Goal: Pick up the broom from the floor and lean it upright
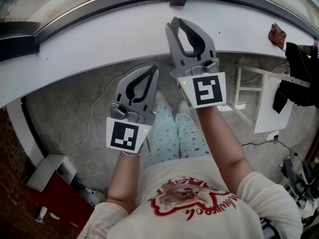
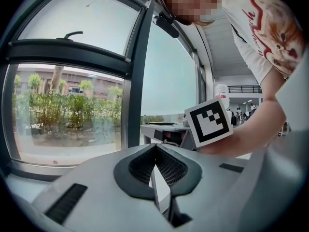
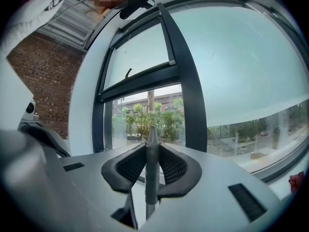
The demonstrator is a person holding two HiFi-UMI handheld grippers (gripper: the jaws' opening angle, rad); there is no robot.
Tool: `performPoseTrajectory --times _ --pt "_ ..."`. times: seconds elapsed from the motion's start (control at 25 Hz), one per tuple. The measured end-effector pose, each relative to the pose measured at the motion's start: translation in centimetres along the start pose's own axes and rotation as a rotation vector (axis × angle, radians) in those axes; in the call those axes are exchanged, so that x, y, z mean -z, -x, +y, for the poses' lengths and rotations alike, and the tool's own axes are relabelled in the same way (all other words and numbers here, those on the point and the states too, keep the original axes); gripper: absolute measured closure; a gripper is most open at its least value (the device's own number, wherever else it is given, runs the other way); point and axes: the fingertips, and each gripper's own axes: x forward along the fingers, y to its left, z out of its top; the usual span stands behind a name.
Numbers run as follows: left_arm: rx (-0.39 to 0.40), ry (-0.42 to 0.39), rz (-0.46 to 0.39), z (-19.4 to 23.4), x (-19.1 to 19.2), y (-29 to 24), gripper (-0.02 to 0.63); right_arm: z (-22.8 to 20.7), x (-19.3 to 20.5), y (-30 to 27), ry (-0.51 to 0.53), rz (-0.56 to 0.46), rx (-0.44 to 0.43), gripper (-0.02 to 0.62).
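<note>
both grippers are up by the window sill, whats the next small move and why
Probably lower both and look around the floor for the broom. The left gripper and right gripper are held up by the window sill, each with its jaws together on nothing, and no broom shows in any view.

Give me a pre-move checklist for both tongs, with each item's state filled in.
1. Broom in sight: not ok; none of the views shows it.
2. Left tongs empty: ok; the jaws are together on nothing.
3. Right tongs empty: ok; the jaws are together with nothing held.
4. Tongs open for a grasp: not ok; both are shut.
5. Lean spot: cannot tell; the white ledge runs ahead of both tongs, but whether a broom would stand against it does not show.
</note>
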Motion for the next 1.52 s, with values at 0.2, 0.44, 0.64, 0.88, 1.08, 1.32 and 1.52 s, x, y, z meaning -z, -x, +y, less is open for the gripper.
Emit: performPoseTrajectory --times 0.2,0.44,0.64,0.88,1.08,1.32,1.52 --pt "0.000 -0.005 -0.007 0.2 -0.2 -0.6 0.589 1.1 -1.0 -0.3 0.024 -0.053 -0.045 0.495" --pt "-0.008 -0.002 -0.006 -0.2 -0.1 -0.6 0.589 1.3 -1.3 1.4 0.009 -0.061 -0.041 0.477" --pt "-0.026 -0.011 0.005 -0.1 0.8 -0.1 0.589 1.4 -0.8 2.7 0.008 -0.040 -0.051 0.469" --pt "-0.114 -0.010 0.003 2.4 2.3 1.2 0.589 1.9 0.5 4.7 -0.013 -0.015 -0.064 0.469" --pt "-0.124 0.017 -0.025 0.4 1.0 2.4 0.589 2.8 0.6 7.7 -0.042 0.023 -0.076 0.469" --pt "-0.112 0.002 -0.086 -4.7 -1.5 3.1 0.589 5.5 -1.6 11.6 -0.115 0.011 -0.226 0.571" --pt "-0.114 0.015 -0.106 -10.7 -4.2 6.2 0.589 6.6 -4.0 16.3 -0.110 0.071 -0.287 0.571"
